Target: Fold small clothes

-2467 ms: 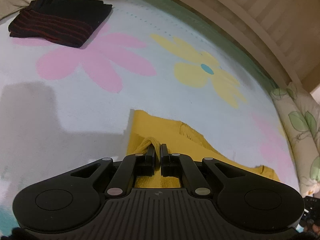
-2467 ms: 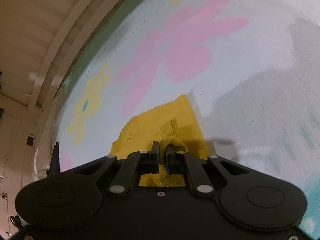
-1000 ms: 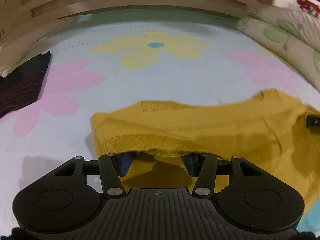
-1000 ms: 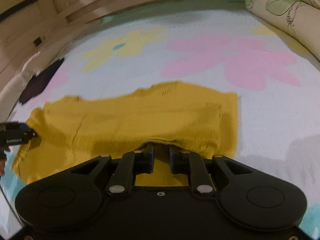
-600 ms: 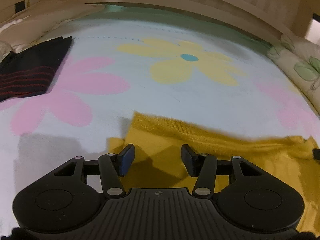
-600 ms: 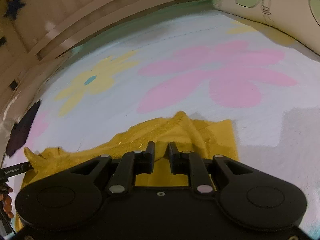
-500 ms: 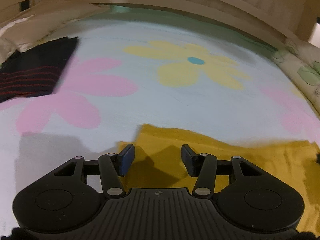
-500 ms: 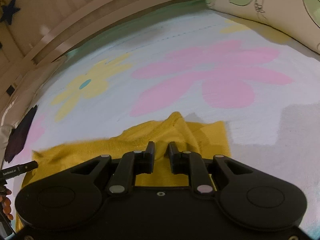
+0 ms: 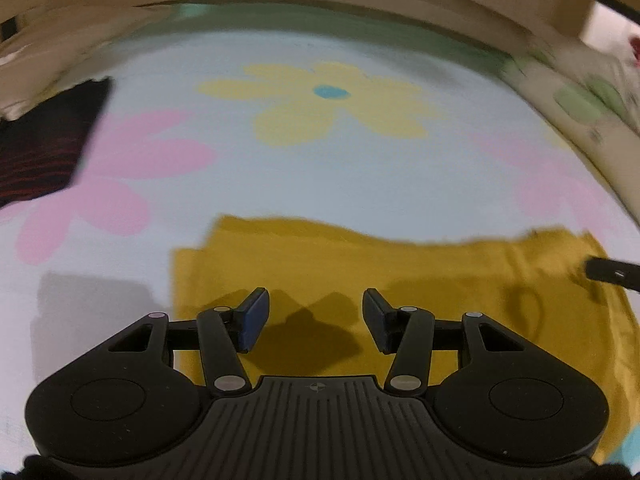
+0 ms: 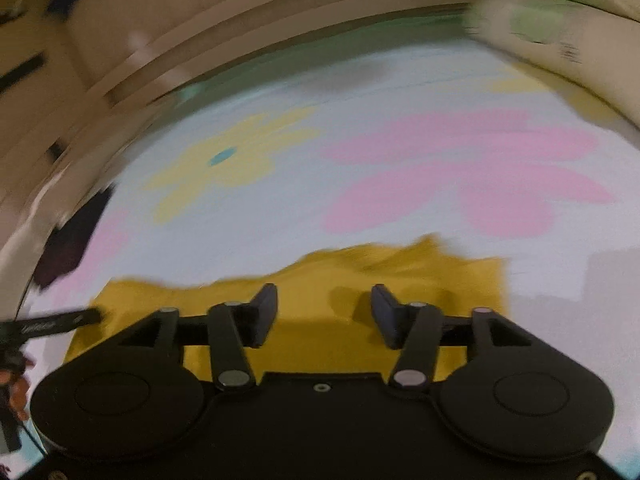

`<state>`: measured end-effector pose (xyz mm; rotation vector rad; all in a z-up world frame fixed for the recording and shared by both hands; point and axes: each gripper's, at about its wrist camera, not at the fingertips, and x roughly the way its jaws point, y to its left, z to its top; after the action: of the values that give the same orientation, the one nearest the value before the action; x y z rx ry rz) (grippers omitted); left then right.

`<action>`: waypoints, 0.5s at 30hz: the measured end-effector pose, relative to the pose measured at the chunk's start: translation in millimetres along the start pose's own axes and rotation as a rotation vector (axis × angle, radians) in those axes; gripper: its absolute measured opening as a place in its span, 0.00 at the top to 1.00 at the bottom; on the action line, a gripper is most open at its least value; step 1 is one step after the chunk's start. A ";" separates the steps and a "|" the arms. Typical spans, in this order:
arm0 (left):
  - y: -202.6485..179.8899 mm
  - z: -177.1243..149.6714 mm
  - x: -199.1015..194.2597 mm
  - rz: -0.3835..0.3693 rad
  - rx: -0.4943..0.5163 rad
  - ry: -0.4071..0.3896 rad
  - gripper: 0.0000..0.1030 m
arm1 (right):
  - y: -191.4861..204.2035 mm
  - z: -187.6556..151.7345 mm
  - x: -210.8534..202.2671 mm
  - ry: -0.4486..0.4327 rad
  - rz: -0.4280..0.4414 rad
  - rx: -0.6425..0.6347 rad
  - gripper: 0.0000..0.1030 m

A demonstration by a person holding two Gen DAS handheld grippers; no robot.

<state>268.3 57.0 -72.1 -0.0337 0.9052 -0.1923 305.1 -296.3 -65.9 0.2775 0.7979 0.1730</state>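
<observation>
On the pale-blue bedsheet printed with pink and yellow flowers (image 9: 360, 168), a folded dark garment with red stripes (image 9: 44, 144) lies at far left, well apart from the work. Nearer the middle, the mustard-yellow knitted garment (image 9: 400, 272) lies spread in a wide, flat band just ahead of both tools.

Left tool (image 9: 314, 320): fingers apart, nothing between them, only the yellow knit lying on the bed beyond. Right tool (image 10: 324, 316): jaws opening at this moment, nothing caught between the pads; the yellow knit lies under and ahead of them.

Step in hand, as judged: one fold has been laid down and the cloth is being let go — the garment rests on the bed with neither tool clamped on it. The next move probably calls for choosing a fresh edge, likely one short end, pinching it with both tools and carrying it across to halve the band.

Limits of view: both frames are motion-blurred, so layers and hems cannot be counted. The near edge of the garment is hidden behind the tool bodies. A leaf-printed cushion (image 9: 592, 96) at right is smeared.
</observation>
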 end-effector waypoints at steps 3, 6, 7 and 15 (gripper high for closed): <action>-8.9 -7.7 5.3 0.022 0.064 0.000 0.52 | 21.7 -4.9 12.6 0.043 0.031 -0.094 0.43; -4.5 -10.7 5.3 0.024 0.068 -0.012 0.51 | 22.0 -5.8 26.0 0.044 0.015 -0.111 0.43; -2.8 -10.6 5.0 0.028 0.063 -0.013 0.51 | 17.3 -5.1 30.0 0.043 -0.014 -0.106 0.43; 20.3 -4.8 -0.4 0.076 -0.022 -0.005 0.51 | -24.5 11.1 22.7 -0.019 -0.158 0.047 0.44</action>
<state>267.3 77.2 -77.0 -0.0199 0.9019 -0.1115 330.0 -315.8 -81.6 0.2588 0.8026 0.0028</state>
